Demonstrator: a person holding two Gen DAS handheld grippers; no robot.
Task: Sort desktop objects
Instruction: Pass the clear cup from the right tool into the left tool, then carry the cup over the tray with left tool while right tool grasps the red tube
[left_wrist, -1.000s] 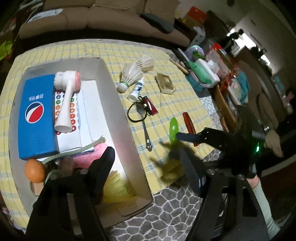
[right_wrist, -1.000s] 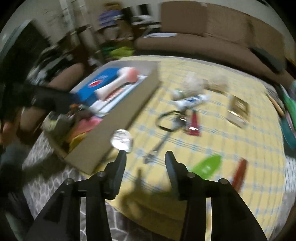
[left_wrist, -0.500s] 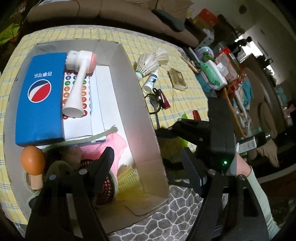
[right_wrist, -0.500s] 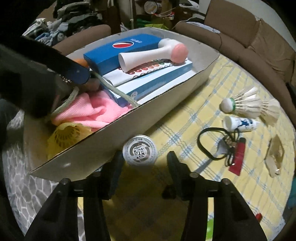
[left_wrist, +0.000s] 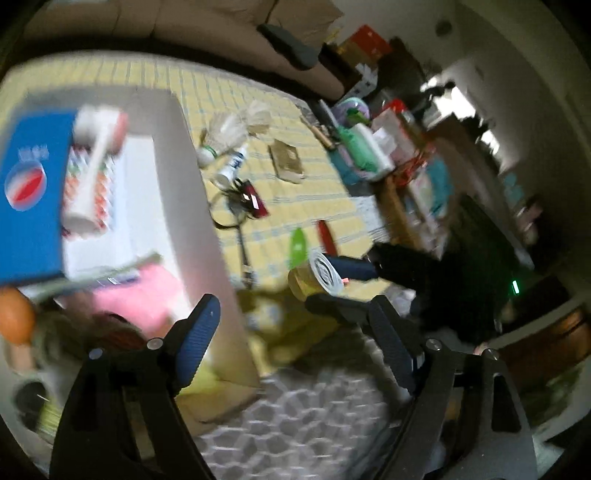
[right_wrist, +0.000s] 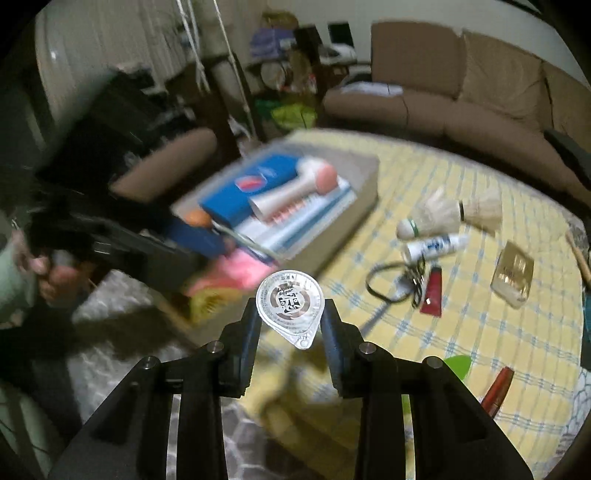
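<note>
Counts on the yellow checked tablecloth (right_wrist: 476, 332): two shuttlecocks (right_wrist: 439, 214), one white tube (right_wrist: 436, 245), one red tube (right_wrist: 433, 291), one green piece (right_wrist: 458, 363), one gold packet (right_wrist: 513, 273). One cardboard box (right_wrist: 332, 236) holding a blue Pepsi carton (right_wrist: 251, 188), a pink-headed brush (right_wrist: 295, 192) and a pink cloth (right_wrist: 236, 271).

Change: liquid sugar cup (right_wrist: 290, 306), on the cloth beside the box half a second ago, is now lifted clear, clamped at its sides by the right gripper (right_wrist: 290, 321), which points down-forward.

Left gripper (left_wrist: 291, 332) is angled down over the box's near corner, jaws wide and opening, nothing between them.
</note>
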